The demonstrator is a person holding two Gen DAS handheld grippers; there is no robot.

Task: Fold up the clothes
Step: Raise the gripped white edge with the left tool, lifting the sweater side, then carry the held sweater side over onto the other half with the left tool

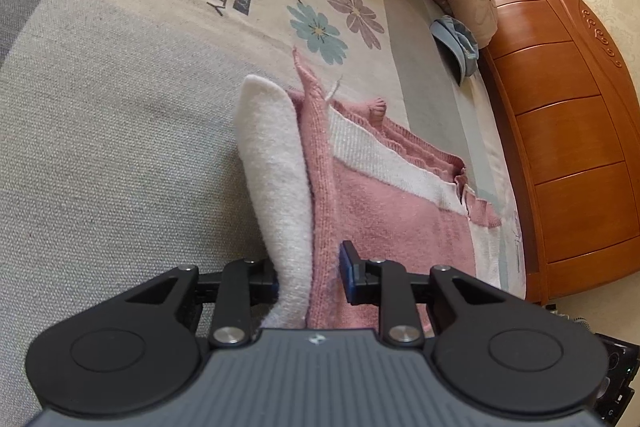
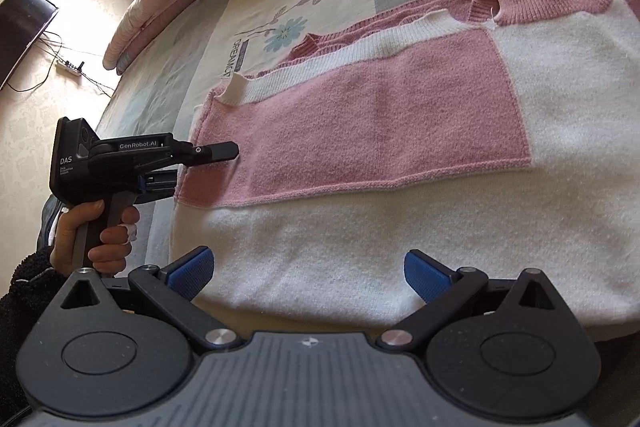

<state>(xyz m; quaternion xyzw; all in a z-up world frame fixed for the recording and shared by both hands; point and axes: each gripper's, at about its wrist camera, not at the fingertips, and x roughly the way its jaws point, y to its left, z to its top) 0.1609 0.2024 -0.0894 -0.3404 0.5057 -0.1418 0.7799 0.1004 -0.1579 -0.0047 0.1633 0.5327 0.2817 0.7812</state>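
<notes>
1. Spread under everything is a bed sheet [image 1: 120, 131] of coarse grey and cream weave, printed with flowers; a carved wooden headboard [image 1: 568, 131] is curving along its edge.
2. Fisheye bending is cutting off the sweater [image 2: 380, 131] at the right of my right view.
3. I am pinching the sweater's edge in my left gripper [image 1: 308, 277]: fuzzy white and pink knit is bunching between its pads, hiding the left one.
4. My left hand [image 2: 94, 237] is gripping its handle, the gripper pointing across the sweater's edge.
5. My right gripper [image 2: 308, 273] is standing spread, empty, over white knit.
</notes>
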